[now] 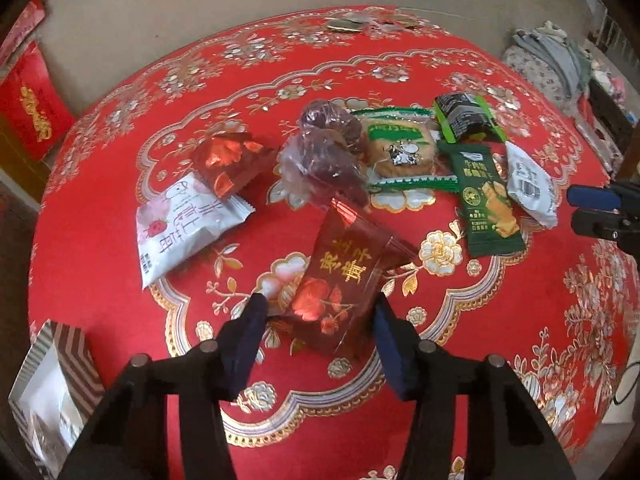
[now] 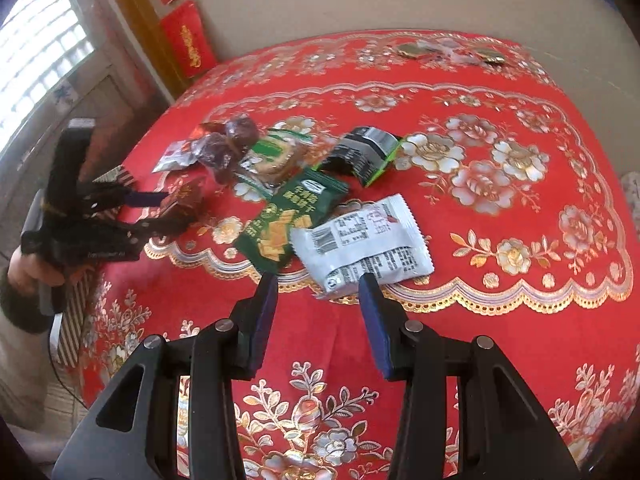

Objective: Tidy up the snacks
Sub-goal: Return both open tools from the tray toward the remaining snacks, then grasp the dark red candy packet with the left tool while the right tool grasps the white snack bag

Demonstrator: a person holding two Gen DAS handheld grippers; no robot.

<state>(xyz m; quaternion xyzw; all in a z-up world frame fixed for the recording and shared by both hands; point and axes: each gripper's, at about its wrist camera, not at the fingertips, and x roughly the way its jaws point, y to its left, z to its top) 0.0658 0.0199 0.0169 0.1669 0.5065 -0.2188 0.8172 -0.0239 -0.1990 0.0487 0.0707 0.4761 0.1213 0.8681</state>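
Observation:
Snack packets lie on a red floral tablecloth (image 1: 520, 300). My left gripper (image 1: 320, 304) is open, its fingers on either side of a dark red packet with gold characters (image 1: 344, 284); whether they touch it I cannot tell. Behind lie a white strawberry packet (image 1: 180, 224), a shiny red packet (image 1: 230, 162), a clear bag of dark dates (image 1: 328, 152), a round biscuit pack (image 1: 400, 152), a black-and-green packet (image 1: 464, 116), a green biscuit packet (image 1: 486, 200) and a white barcode packet (image 1: 530, 184). My right gripper (image 2: 318, 280) is open, just short of the white barcode packet (image 2: 364, 244).
A striped box (image 1: 56, 376) stands at the table's left edge. Gold-wrapped items (image 2: 452, 52) lie at the far edge by the wall. Red envelopes (image 2: 188, 44) hang on the wall. A window (image 2: 36, 48) is at the left. The left gripper (image 2: 160, 216) shows in the right wrist view.

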